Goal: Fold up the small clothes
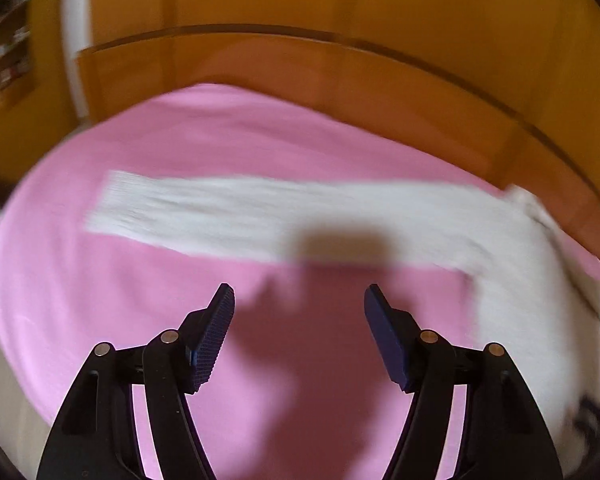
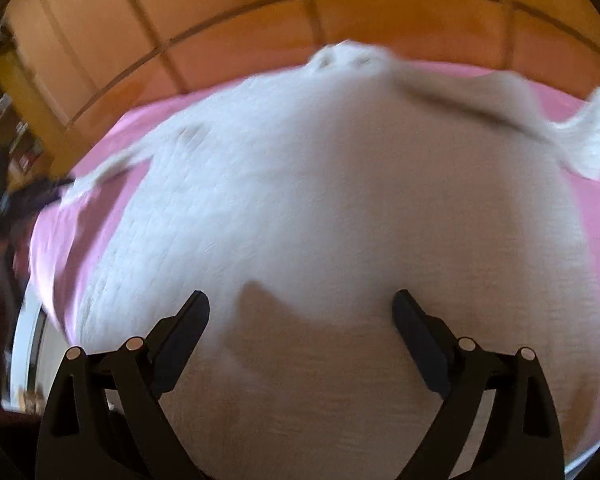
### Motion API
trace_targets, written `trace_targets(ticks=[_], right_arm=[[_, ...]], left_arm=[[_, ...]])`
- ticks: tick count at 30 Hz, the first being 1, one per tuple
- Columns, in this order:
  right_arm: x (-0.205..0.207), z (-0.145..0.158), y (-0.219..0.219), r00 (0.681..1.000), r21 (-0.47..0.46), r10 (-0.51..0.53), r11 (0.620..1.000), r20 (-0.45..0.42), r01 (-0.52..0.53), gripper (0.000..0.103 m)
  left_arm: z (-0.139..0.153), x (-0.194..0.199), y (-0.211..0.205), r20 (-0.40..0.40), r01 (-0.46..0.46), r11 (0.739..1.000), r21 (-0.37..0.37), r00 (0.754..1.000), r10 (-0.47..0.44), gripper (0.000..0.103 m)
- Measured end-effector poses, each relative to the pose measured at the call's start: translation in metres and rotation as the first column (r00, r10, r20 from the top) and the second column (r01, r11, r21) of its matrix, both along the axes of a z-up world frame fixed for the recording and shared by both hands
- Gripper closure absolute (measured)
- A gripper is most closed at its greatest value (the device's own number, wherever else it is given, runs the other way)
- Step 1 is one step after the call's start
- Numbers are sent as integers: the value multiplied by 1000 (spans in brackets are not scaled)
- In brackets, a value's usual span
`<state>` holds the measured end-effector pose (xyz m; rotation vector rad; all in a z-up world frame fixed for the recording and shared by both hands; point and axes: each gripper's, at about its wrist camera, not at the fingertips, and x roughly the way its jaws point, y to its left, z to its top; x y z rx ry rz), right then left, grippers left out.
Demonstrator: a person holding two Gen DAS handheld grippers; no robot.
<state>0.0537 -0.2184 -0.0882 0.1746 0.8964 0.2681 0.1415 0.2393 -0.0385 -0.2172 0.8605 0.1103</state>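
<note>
White garment (image 2: 320, 184) spread on pink bed sheet (image 1: 204, 140) (sleeve extended left), left hand-held gripper (image 1: 299, 300) and right hand-held gripper (image 2: 301, 312) both agape, holding nothing.

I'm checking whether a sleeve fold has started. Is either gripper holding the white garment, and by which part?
Nothing is held. The left gripper stands open over the pink sheet, short of the sleeve; the right gripper stands open above the white garment.

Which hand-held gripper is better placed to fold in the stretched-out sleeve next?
Left, probably. The left hand-held gripper is open over the pink sheet, just short of the sleeve. The right hand-held gripper is open over the white sweater body.
</note>
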Motion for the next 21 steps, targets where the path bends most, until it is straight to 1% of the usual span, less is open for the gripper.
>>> trace_targets(ticks=[2, 3, 5, 6, 7, 8, 9, 10, 11, 12, 14, 16, 17, 18, 20, 21], right_arm=[[-2, 10, -35, 993, -8, -108, 994, 38, 109, 15], [-3, 13, -48, 987, -19, -154, 988, 52, 155, 17], [-5, 19, -88, 958, -35, -275, 960, 80, 279, 23], [-5, 22, -114, 933, -46, -348, 934, 95, 354, 27], [-5, 24, -137, 908, -75, -403, 908, 117, 413, 28], [-4, 25, -149, 894, -102, -428, 891, 132, 442, 29], [-1, 24, -168, 869, -147, -472, 858, 148, 492, 30], [2, 22, -186, 843, -166, -516, 827, 153, 537, 30], [6, 19, -202, 823, -170, -547, 806, 152, 567, 30], [14, 13, -217, 814, -181, -563, 794, 142, 581, 30], [29, 2, -232, 807, -215, -577, 778, 129, 590, 30], [48, -7, -240, 809, -254, -574, 770, 123, 585, 32], [59, -13, -245, 804, -281, -581, 756, 130, 591, 33], [62, -16, -248, 798, -291, -589, 747, 128, 598, 37], [73, -21, -260, 784, -289, -610, 735, 116, 614, 50], [76, -20, -262, 785, -290, -609, 735, 114, 613, 71]], left_arm=[[-6, -12, -49, 25, 81, 995, -52, 997, -79, 37], [-9, -14, -66, 29, 109, 992, -68, 994, -107, 37], [-15, -18, -114, 40, 184, 979, -89, 983, -181, 37], [-16, -22, -133, 53, 213, 972, -99, 976, -209, 37], [-18, -22, -148, 62, 244, 964, -106, 969, -238, 37], [-20, -22, -166, 67, 275, 956, -100, 961, -269, 37], [-24, -21, -184, 59, 304, 950, -72, 952, -300, 37], [-29, -20, -196, 49, 327, 943, -58, 945, -324, 37], [-34, -20, -206, 35, 353, 934, -50, 936, -351, 37], [-40, -19, -219, 15, 378, 925, -30, 926, -377, 37], [-52, -19, -232, -15, 404, 914, 18, 915, -404, 36], [-63, -21, -238, -26, 405, 912, 62, 914, -404, 32], [-65, -23, -237, -18, 400, 914, 61, 916, -400, 30], [-68, -21, -235, -12, 395, 917, 54, 919, -395, 29], [-69, -23, -233, -4, 390, 919, 52, 921, -390, 28], [-70, -24, -235, -2, 387, 921, 52, 922, -387, 27]])
